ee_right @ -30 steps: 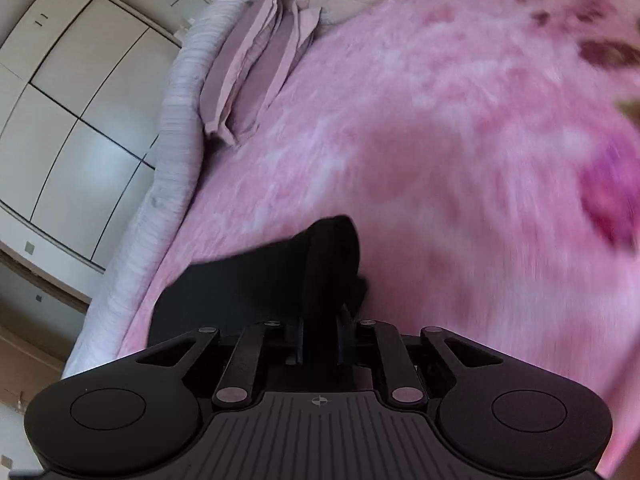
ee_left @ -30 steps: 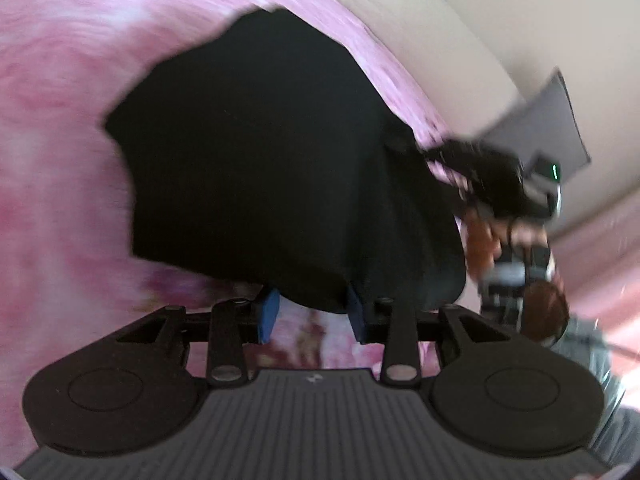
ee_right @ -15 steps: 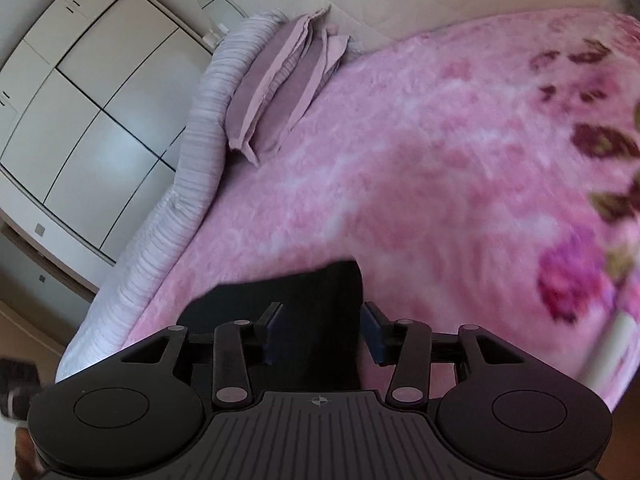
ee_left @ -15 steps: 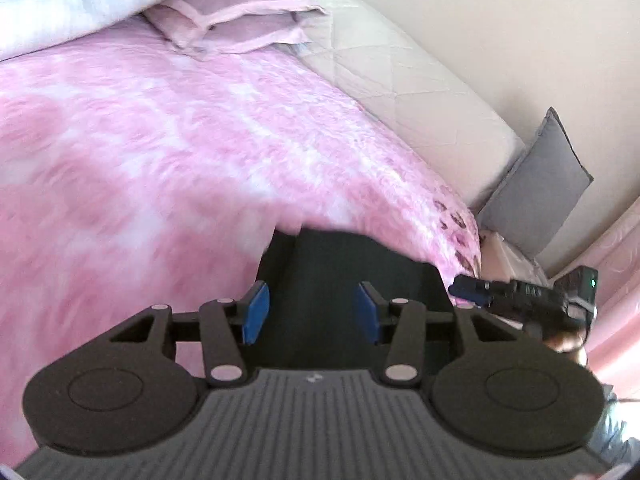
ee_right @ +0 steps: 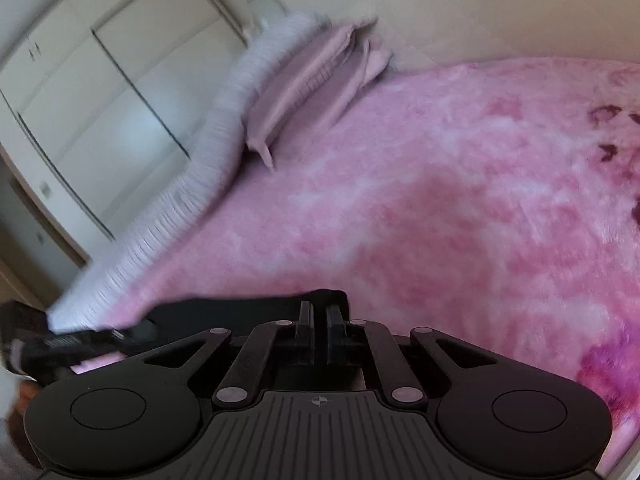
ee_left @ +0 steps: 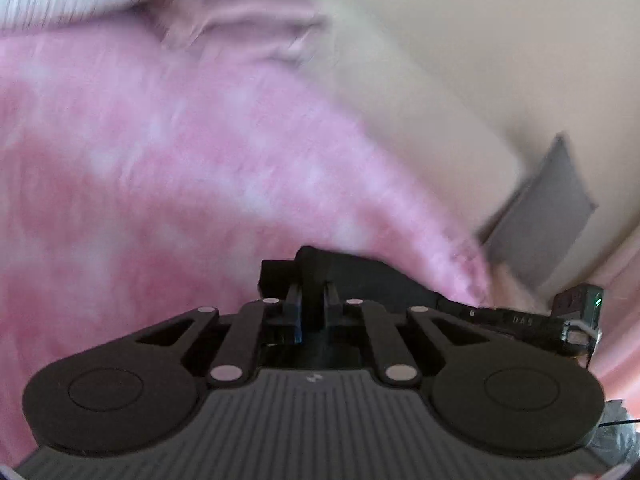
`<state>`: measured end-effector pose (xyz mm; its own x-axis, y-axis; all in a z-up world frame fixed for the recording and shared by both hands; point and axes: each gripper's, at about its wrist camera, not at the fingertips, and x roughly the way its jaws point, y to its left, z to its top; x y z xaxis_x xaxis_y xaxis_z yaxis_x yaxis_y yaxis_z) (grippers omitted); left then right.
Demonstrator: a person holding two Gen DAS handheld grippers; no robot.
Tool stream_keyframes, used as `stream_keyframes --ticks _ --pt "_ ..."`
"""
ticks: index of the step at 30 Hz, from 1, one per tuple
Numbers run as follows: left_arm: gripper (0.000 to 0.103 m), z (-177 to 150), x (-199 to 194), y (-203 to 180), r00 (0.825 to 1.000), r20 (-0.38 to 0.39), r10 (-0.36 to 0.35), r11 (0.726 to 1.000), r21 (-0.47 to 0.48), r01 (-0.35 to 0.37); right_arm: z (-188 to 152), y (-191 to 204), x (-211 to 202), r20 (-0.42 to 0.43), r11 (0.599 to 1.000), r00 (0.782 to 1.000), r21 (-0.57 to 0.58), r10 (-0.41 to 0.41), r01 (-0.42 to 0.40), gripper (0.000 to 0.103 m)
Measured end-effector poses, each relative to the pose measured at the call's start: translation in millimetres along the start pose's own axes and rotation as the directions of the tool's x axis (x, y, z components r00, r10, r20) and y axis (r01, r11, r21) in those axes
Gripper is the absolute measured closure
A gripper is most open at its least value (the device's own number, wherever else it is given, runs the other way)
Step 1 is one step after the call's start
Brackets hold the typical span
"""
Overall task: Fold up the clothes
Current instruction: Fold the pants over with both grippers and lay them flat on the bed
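Note:
A black garment [ee_left: 372, 280] lies on the pink blanket [ee_left: 160, 184] close in front of both grippers. My left gripper [ee_left: 312, 296] is shut on an edge of the black garment, with the cloth pinched between its fingers. In the right wrist view, the black garment [ee_right: 240, 308] stretches left from my right gripper [ee_right: 318, 314], which is shut on another part of its edge. The right gripper's body [ee_left: 520, 320] shows at the right of the left wrist view. Most of the garment is hidden under the grippers.
Pink pillows [ee_right: 312, 80] and a white ribbed bolster [ee_right: 208, 160] lie at the head of the bed. White wardrobe doors [ee_right: 100, 92] stand beyond it. A grey cushion [ee_left: 544, 216] leans on the wall past the bed's far side. The pink blanket [ee_right: 460, 200] stretches ahead.
Half a second ago both grippers stood open around the black garment's edge; now both have shut on it. Both views have tilted up towards the head of the bed.

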<state>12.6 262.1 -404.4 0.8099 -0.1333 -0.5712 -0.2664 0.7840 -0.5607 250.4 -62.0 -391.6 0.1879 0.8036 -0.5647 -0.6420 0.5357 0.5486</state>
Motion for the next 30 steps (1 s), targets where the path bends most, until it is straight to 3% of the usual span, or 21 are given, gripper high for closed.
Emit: stream_keyframes --ticks 4,5,6,9,13,16,17,20,24,28,30 --pt "0.085 8 -6 -5 0.996 0.037 0.077 0.997 -0.011 -0.076 0 11 -1 -0.006 0.995 0.995 -0.017 -0.101 0.101 0.096" --pt "0.085 13 -13 -8 0.993 0.068 0.097 0.995 -0.001 -0.098 0 14 -1 -0.007 0.992 0.992 -0.021 -0.127 0.127 0.088" --pt "0.086 17 -20 -12 0.988 0.098 0.118 0.993 0.008 -0.119 0 17 -2 -0.008 0.988 0.988 -0.025 -0.153 0.153 0.072" --pt "0.086 29 -32 -33 0.975 0.161 0.151 0.981 0.096 -0.167 4 47 -17 0.091 0.951 0.96 -0.137 -0.266 0.276 0.065" --pt "0.091 24 -1 -62 0.989 0.08 0.124 0.959 0.246 -0.14 -1 88 -4 0.107 0.932 0.969 -0.268 -0.223 0.244 0.065" --pt "0.095 7 41 -70 0.979 0.021 0.205 0.915 0.35 -0.199 -16 101 34 0.043 0.886 0.956 -0.364 -0.292 0.287 0.065" --pt "0.096 1 49 -63 0.977 0.022 0.214 0.92 0.333 -0.209 -21 99 47 0.029 0.873 0.945 -0.375 -0.324 0.311 0.065" --pt "0.097 -10 64 -49 0.973 0.034 0.229 0.928 0.294 -0.229 -28 81 56 0.035 0.904 0.953 -0.308 -0.302 0.297 0.065" --pt "0.098 -7 62 -58 0.965 0.044 0.259 0.904 0.341 -0.258 -24 60 53 0.03 0.944 0.97 -0.227 -0.242 0.242 0.065" --pt "0.099 -7 8 -50 0.97 0.082 0.23 0.942 0.231 -0.243 -14 55 22 0.032 0.974 0.98 -0.107 -0.199 0.201 0.065" --pt "0.099 -6 -20 -47 0.971 0.102 0.217 0.957 0.176 -0.232 -16 60 -7 0.067 0.97 0.97 -0.062 -0.232 0.236 0.065"
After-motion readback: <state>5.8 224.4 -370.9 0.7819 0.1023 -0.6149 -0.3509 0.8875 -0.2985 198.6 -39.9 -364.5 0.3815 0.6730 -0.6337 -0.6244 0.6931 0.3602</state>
